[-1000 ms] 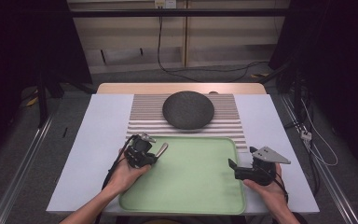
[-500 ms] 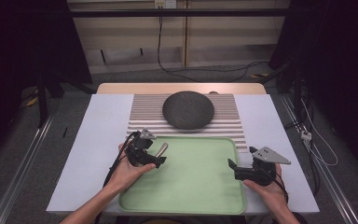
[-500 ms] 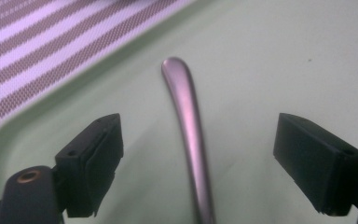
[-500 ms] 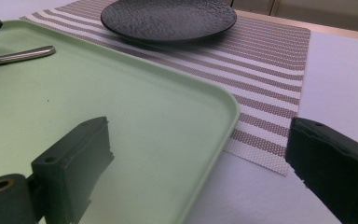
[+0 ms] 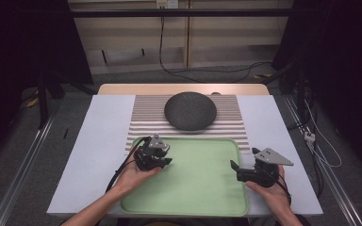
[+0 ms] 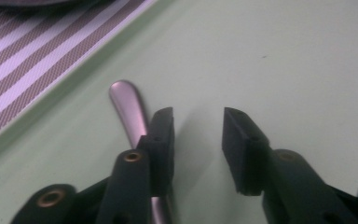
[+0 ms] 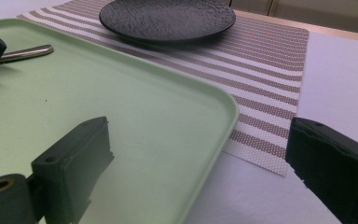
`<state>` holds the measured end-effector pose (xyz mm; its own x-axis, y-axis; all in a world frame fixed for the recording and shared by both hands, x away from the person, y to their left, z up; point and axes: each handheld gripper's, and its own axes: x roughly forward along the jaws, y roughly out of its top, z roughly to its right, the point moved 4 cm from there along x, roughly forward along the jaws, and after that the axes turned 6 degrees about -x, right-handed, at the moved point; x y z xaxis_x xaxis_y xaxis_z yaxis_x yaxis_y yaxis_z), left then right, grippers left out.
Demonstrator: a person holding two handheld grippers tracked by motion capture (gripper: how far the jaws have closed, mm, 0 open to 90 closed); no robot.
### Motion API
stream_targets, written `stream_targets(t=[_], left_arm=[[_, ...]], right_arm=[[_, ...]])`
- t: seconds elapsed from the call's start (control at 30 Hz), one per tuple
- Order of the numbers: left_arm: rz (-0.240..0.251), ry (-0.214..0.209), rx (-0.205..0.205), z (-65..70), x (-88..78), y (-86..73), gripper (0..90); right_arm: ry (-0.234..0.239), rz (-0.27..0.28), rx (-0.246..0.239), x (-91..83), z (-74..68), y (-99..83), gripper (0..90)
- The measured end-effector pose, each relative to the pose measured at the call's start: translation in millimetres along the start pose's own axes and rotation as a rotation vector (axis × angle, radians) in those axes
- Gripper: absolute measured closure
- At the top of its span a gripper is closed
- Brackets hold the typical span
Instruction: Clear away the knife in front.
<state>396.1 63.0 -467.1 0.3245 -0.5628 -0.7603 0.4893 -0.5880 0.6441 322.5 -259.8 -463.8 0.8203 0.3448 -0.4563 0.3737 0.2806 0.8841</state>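
Just beside the left gripper (image 6: 198,140), to the left of its jaws in its own view, a shiny metal handle (image 6: 129,109) lies flat on the green tray (image 5: 202,188). The jaws have just been closing. They stand a little way apart, with bare tray between them, and the handle runs past the outside of one jaw. The left gripper holds nothing. Past its tips sits the striped mat (image 5: 143,117), and on it a dark plate (image 5: 190,110). Well apart, at the tray's other edge, the right gripper (image 7: 200,154) has its jaws wide open and holds nothing.
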Motion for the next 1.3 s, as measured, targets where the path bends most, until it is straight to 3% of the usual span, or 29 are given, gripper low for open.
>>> stream_targets(t=[0.03,0.2,0.4,1.0,1.07,1.3], left_arm=[[-0.004,0.003,-0.006,-0.3,1.5,-0.6,76.4],[-0.027,0.014,-0.023,-5.4,2.5,-1.6,90.0],[-0.049,0.042,-0.018,-9.9,-1.2,-3.3,90.0],[-0.087,0.057,0.000,-16.5,-6.1,-5.6,90.0],[-0.079,0.053,-0.021,-17.8,-7.1,-7.0,90.0],[-0.087,0.043,-0.033,-23.5,-10.7,-10.2,90.0]], right_arm=[[0.000,0.000,0.000,0.0,0.1,0.0,6.7],[0.002,0.003,-0.001,-0.6,-0.2,0.2,6.7],[0.002,0.004,-0.003,-1.4,-0.8,0.3,6.8],[-0.002,0.003,-0.002,-2.1,0.1,-0.4,6.8],[-0.004,0.003,0.000,-2.3,0.4,-0.7,6.7],[-0.003,0.003,-0.003,-1.9,-0.4,-0.2,6.8]])
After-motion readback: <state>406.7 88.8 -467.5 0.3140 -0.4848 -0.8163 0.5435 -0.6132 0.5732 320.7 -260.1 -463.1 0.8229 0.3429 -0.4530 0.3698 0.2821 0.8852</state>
